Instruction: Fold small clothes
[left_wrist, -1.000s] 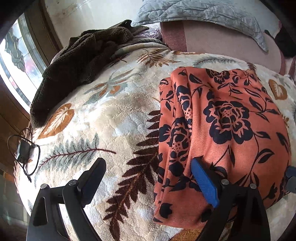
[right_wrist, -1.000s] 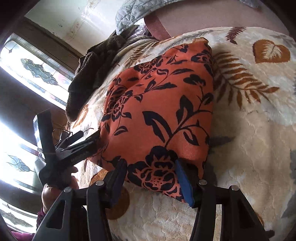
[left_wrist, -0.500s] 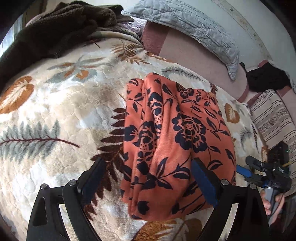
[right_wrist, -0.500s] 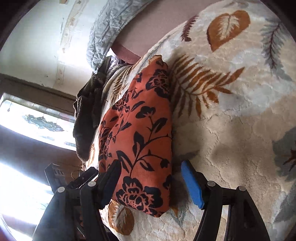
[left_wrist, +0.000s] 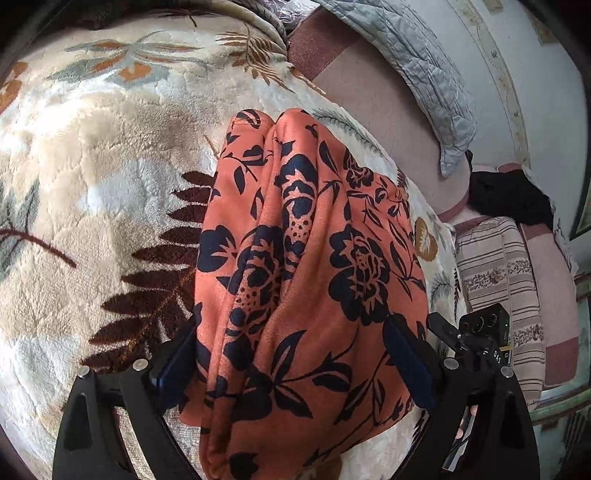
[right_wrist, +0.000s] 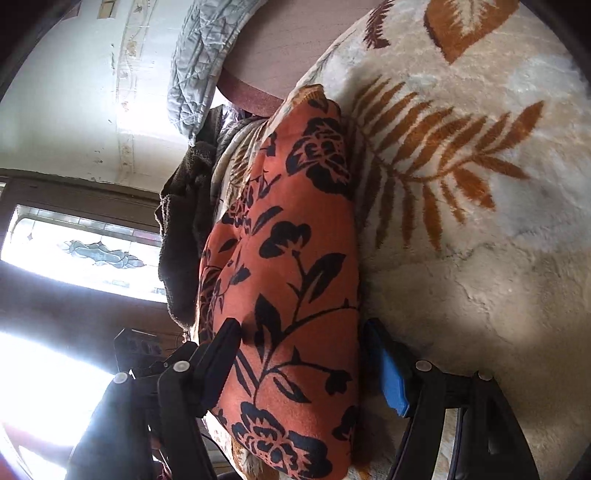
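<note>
Cloth: folded, laid on blanket.
Left gripper: jaws apart, cloth between fingers.
Right gripper: jaws apart, cloth between fingers.

The orange floral cloth runs off the bottom edge in both views. Glare whites out the window. The hand behind the tongs is mostly hidden.

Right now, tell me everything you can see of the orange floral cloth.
The orange floral cloth is a soft, matte fabric printed with dark navy flowers and leaves. It lies folded into a long, bulging bundle with a deep lengthwise crease, on the plush leaf-patterned blanket. It sits between the open jaws of both the left gripper and the right gripper.
</note>
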